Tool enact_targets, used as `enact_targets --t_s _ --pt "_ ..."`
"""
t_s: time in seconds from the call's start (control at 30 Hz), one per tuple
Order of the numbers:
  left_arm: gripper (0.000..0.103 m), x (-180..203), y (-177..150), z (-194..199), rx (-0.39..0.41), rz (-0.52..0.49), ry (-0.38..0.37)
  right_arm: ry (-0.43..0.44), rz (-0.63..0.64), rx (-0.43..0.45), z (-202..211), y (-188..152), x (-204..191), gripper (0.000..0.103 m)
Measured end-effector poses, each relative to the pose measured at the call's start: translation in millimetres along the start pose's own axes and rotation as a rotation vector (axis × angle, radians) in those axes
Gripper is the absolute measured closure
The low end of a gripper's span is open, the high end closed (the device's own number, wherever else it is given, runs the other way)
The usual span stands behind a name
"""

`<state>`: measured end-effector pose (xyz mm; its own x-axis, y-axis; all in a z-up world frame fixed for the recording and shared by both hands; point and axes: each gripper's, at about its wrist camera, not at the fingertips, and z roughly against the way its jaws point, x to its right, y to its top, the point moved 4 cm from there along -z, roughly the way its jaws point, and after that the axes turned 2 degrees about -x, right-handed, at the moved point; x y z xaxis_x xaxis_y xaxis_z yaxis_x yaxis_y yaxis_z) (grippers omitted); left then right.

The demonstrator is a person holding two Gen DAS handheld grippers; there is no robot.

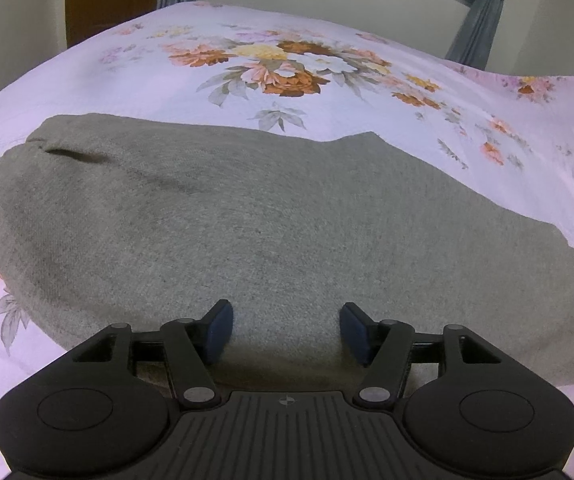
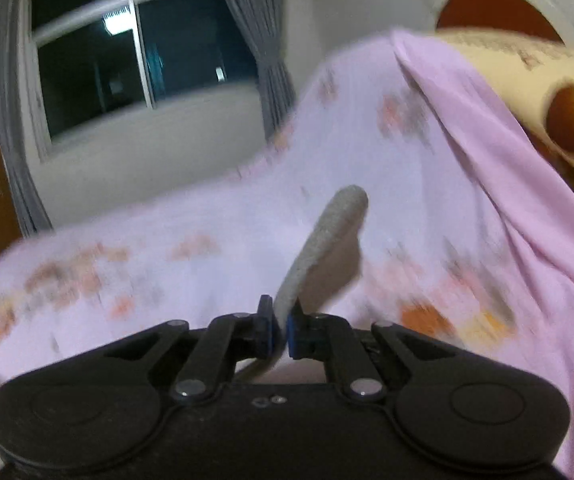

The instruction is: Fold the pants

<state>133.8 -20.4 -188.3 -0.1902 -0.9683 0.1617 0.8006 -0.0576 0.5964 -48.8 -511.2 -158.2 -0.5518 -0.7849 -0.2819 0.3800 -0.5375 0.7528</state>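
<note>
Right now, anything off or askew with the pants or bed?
Nothing damaged or spilled. The grey pants lie fairly flat on the floral bedsheet, with one crease near the far left end. The right gripper is shut on a fabric edge; the left gripper is open above the cloth. The right view is motion-blurred.

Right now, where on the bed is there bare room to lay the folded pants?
Bare floral bedsheet lies beyond the grey pants' far edge, up to the wall. The near side is crowded: pants fill it under the open left gripper. The right gripper pinches a cloth edge.
</note>
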Motion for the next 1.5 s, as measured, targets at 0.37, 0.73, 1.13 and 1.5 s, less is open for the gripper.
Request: enact_targets --t_s 0.37,0.73,1.13,1.5 --pt "0.042 4.3 -2.5 2.0 0.006 -0.038 0.016 -0.090 -0.057 -0.172 -1.7 -59.9 42.0 0.092" --pt "0.042 7.1 0.7 8.4 0.015 -0.046 0.026 -0.322 -0.070 -0.145 9.2 -41.3 83.7 0.067" --pt "0.041 96.5 14.6 -13.9 -0.007 -0.151 -0.107 0.049 0.121 -0.195 3.5 -49.3 -59.8 0.059" --pt "0.041 101.9 5.1 -12.2 -0.002 -0.210 -0.062 0.030 0.151 -0.250 -21.1 -63.2 -76.7 0.058"
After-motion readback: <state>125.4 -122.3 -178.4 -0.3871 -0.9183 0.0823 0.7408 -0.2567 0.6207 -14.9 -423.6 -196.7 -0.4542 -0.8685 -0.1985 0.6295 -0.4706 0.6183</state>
